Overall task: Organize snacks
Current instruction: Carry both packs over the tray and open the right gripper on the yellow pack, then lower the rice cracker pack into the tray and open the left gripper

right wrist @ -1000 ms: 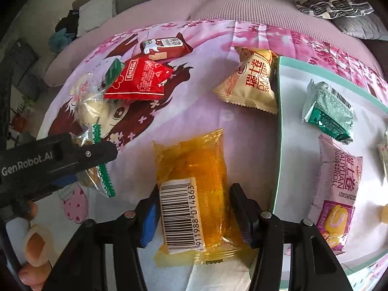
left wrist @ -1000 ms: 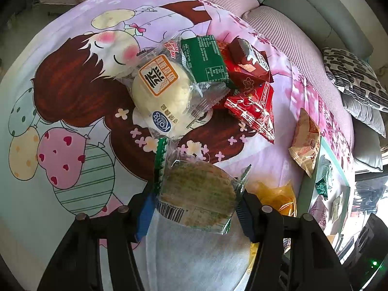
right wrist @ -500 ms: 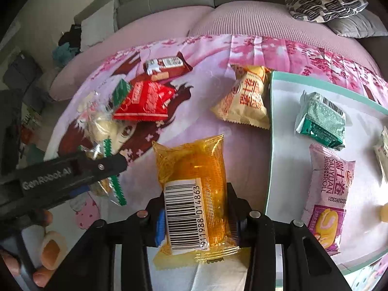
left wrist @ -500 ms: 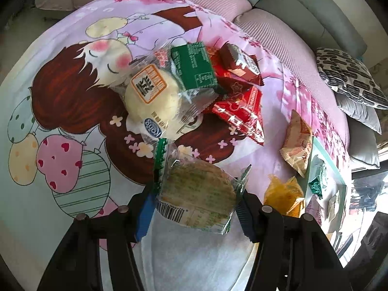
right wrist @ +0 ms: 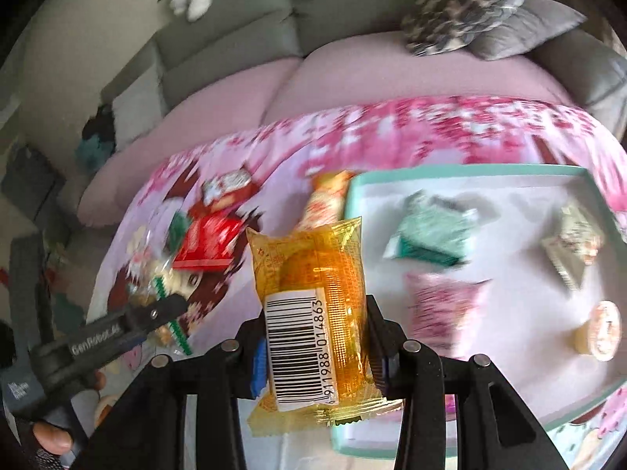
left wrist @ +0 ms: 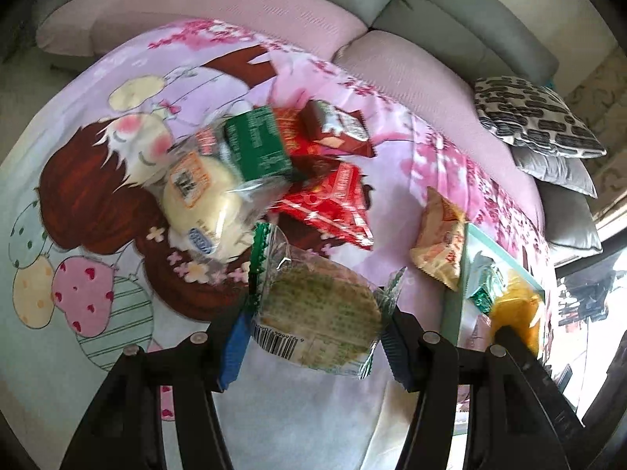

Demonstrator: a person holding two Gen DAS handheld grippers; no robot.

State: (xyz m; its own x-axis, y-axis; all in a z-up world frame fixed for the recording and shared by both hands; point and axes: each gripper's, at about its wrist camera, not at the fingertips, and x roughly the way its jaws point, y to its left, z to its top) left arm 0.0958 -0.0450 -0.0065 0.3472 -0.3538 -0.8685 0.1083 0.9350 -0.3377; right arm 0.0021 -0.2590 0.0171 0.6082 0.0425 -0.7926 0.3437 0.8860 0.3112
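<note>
My left gripper (left wrist: pixel 313 348) is shut on a round green-speckled cake in a clear wrapper (left wrist: pixel 317 313), held above the cartoon-print cloth (left wrist: pixel 90 180). My right gripper (right wrist: pixel 313 356) is shut on an orange packet with a barcode label (right wrist: pixel 313 301), lifted off the cloth near the left rim of the teal tray (right wrist: pixel 354 190); this packet also shows in the left wrist view (left wrist: pixel 517 313). The left gripper shows in the right wrist view (right wrist: pixel 117 329).
Loose snacks lie on the cloth: a white bun pack (left wrist: pixel 203 196), a green packet (left wrist: pixel 256 143), red packets (left wrist: pixel 333 203), a brown bar (left wrist: pixel 337 125) and a beige pack (left wrist: pixel 441 246). The tray holds a green packet (right wrist: pixel 431 235), a pink pack (right wrist: pixel 443 309) and others. Sofa cushions (left wrist: pixel 537 117) lie behind.
My right gripper closed on the orange packet and lifted it up toward the tray. My left gripper rose a little with the round cake in it.
</note>
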